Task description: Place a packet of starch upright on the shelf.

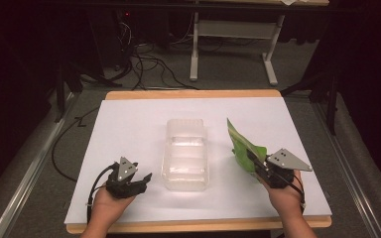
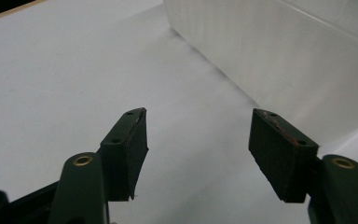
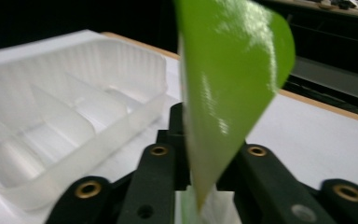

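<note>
Green glossy packet [image 1: 242, 146], no lettering legible, is pinched upright in the right gripper [image 1: 256, 163], just right of the clear ribbed plastic tray [image 1: 186, 153] at the table's [image 1: 129, 129] middle. Left gripper [image 1: 146, 178] rests jaws spread on the white surface beside the tray's left wall.

Plastic, gloss and matt board.
Translucent ribbed plastic tray [image 1: 187, 153]; glossy green wrapper [image 3: 228, 79]; matt white sheet [image 1: 129, 129] over wood-edged table [image 1: 188, 93]; matt black pads [image 2: 279, 154], brass-toned rivets.
</note>
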`<state>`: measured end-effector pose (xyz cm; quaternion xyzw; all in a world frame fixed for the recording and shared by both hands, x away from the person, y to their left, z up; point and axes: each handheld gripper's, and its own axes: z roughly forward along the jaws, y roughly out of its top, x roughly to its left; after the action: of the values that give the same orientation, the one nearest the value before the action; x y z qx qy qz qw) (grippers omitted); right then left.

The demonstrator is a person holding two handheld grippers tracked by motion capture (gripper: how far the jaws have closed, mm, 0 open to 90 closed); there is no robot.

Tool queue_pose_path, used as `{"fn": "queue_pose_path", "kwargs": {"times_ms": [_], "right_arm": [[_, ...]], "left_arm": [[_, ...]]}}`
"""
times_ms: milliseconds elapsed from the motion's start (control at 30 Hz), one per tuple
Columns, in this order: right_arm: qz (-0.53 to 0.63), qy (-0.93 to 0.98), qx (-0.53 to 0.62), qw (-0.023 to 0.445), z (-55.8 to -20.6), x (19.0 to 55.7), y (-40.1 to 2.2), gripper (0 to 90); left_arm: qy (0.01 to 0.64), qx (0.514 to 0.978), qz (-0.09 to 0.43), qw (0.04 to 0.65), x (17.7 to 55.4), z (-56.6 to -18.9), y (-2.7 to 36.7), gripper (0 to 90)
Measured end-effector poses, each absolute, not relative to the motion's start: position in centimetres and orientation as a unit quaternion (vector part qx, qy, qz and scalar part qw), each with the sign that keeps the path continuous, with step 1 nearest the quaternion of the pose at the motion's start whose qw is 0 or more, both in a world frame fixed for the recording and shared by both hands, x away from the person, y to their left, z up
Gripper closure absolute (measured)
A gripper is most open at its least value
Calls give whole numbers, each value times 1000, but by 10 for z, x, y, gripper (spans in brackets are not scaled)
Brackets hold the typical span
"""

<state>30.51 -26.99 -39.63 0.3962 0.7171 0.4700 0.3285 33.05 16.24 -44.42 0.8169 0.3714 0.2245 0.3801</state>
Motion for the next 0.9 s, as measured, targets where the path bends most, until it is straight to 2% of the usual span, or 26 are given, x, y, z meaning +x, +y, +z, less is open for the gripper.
{"fn": "queue_pose_path", "kwargs": {"times_ms": [100, 233, 600, 900], "right_arm": [[495, 710, 397, 305, -395, 306, -274, 899], [513, 709, 394, 280, -395, 311, -281, 900], [538, 691, 396, 275, -380, 318, -300, 900], [581, 691, 346, 256, -354, 314, -285, 900]], "left_arm": [[369, 819, 224, 378, 330, -445, 161, 378], [370, 818, 224, 380, 330, -445, 161, 378], [374, 813, 221, 387, 330, -443, 164, 376], [379, 801, 217, 409, 330, -440, 170, 375]]}}
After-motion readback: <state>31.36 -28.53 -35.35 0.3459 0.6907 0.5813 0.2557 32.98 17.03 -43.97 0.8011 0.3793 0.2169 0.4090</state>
